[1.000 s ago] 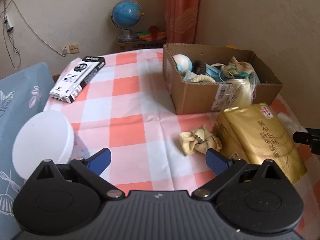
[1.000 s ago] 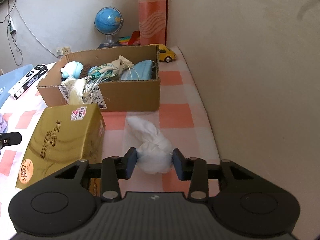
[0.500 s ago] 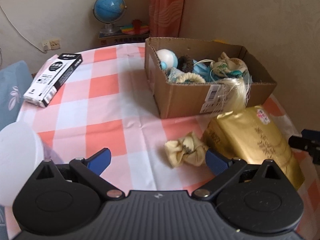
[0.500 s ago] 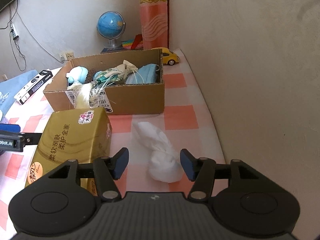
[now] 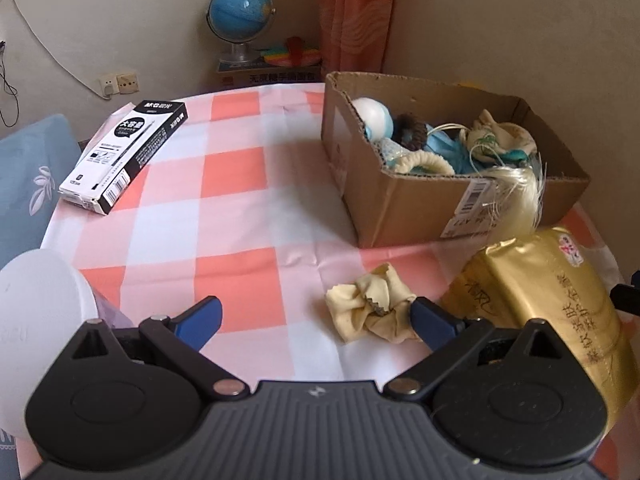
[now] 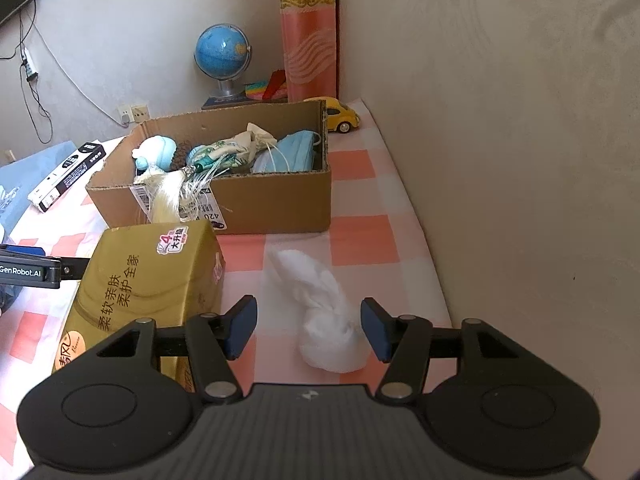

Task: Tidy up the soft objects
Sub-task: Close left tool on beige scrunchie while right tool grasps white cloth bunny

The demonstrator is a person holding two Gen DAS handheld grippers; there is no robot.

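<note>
Fingers (image 6: pixel 374 330) of right gripper (image 6: pixel 308 330) just opened, white cloth bundle (image 6: pixel 326 320) loose between; left gripper (image 5: pixel 316 314) wide open.
Could miss yellow scrunchie (image 5: pixel 370 306) on tabletop (image 5: pixel 240 208), nudging gold tissue pack (image 5: pixel 556 300); cardboard box (image 5: pixel 416 204) beyond.

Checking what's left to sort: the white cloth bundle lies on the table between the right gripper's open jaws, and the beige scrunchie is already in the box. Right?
Not quite. The beige scrunchie lies on the table in front of the box, as the left wrist view shows. The white cloth bundle does lie between the right gripper's open jaws.
</note>
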